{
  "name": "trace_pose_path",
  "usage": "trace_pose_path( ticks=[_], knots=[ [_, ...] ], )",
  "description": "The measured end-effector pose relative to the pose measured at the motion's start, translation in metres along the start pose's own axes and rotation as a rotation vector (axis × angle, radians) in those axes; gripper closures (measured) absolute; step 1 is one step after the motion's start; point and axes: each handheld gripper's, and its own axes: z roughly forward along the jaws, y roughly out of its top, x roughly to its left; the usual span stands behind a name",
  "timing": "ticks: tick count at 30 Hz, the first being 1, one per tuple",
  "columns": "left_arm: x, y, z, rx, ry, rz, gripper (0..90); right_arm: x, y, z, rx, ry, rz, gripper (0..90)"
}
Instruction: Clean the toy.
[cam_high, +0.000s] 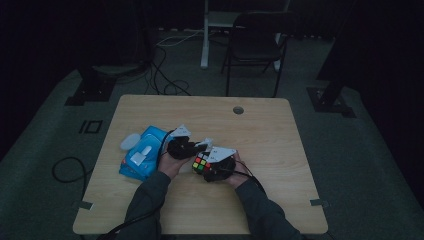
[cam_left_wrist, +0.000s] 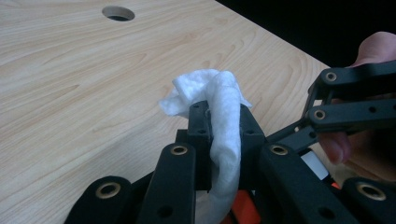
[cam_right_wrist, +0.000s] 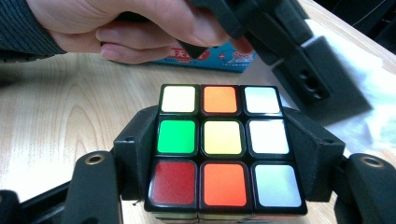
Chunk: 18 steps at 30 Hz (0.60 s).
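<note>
Dim room, pale wooden table (cam_high: 280, 150): cube and wipe held near its middle.
Right gripper (cam_right_wrist: 219, 154) clamps a black-framed multicoloured puzzle cube (cam_right_wrist: 223, 149), one face toward its camera. Left gripper (cam_left_wrist: 219, 126) pinches a crumpled white wet wipe (cam_left_wrist: 219, 107), its length running along the jaws. Blue wipes pack (cam_high: 142, 152) lies near the left edge; its print is unreadable.

It looks like a dark recording studio or lab: black curtains around, grey carpet floor (cam_high: 360, 165), cables (cam_high: 165, 75), stand feet (cam_high: 330, 100), a folding chair (cam_high: 255, 45) behind one wooden table (cam_high: 280, 200).
</note>
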Motion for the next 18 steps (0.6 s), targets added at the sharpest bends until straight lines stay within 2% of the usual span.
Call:
trace_pose_path(
  ticks=[18],
  knots=[
    [-0.0029,0.0038,0.0015,-0.030,-0.032,-0.017,82.3,0.0035,0.0021,0.0054,-0.009,0.004,0.001,34.4]
  ],
)
